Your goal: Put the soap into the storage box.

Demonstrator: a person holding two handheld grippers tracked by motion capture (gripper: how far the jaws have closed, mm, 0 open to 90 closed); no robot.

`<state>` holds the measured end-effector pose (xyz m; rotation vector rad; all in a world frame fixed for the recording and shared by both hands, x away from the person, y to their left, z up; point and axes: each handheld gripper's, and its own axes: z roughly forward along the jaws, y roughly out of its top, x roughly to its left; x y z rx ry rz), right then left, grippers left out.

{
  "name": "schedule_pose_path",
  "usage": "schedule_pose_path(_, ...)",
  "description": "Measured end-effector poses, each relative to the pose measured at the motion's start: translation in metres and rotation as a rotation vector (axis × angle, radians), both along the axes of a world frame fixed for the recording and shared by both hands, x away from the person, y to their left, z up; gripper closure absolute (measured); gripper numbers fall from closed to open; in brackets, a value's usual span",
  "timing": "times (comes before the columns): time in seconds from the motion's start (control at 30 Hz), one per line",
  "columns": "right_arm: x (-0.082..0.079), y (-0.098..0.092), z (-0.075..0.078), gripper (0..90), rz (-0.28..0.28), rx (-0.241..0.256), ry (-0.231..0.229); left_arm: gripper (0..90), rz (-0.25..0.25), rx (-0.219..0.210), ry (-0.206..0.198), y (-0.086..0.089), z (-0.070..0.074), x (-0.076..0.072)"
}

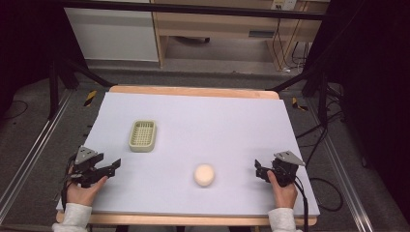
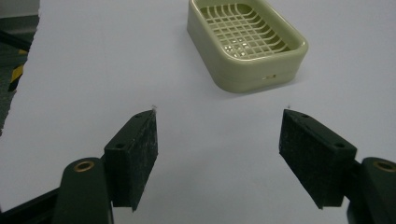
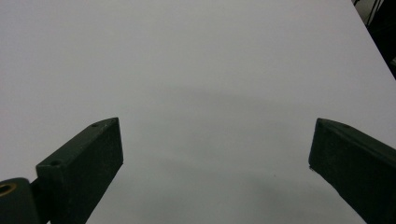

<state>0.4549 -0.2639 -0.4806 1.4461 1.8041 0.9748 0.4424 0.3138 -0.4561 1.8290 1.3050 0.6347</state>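
Note:
A pale green soap dish (image 1: 143, 136) with a slotted grid floor stands empty on the white table sheet, left of centre; the left gripper view has it ahead and slightly right (image 2: 246, 41). A round cream-coloured soap bar (image 1: 204, 175) lies near the front middle of the table. My left gripper (image 1: 110, 168) rests at the front left, jaws wide apart and empty (image 2: 219, 140), short of the dish. At the front right my right gripper (image 1: 261, 170) is open too (image 3: 217, 154), with bare sheet between its jaws, to the right of the soap.
The white sheet (image 1: 203, 121) covers a wooden table (image 1: 193, 90) whose far edge shows as a tan strip. Metal floor rails run along both sides, and cables lie on the floor at the right. A wooden cabinet stands beyond the table.

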Motion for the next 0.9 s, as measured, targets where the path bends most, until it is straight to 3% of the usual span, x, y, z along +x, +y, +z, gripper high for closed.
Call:
schedule_pose_path(0.23, -0.001, 0.002, 0.001, 3.3, 0.004, -0.011, -0.007, 26.0, -0.020, -0.013, -0.015, -0.008, 0.004, -0.001)
schedule_pose_path(0.47, 0.000, 0.003, 0.001, 3.6, 0.007, -0.020, 0.002, 24.6, -0.040, 0.006, -0.025, -0.015, 0.008, -0.001)
schedule_pose_path(0.9, 0.000, 0.004, 0.001, 3.6, 0.004, -0.018, 0.005, 22.9, -0.071, 0.003, -0.037, -0.029, 0.015, -0.002)
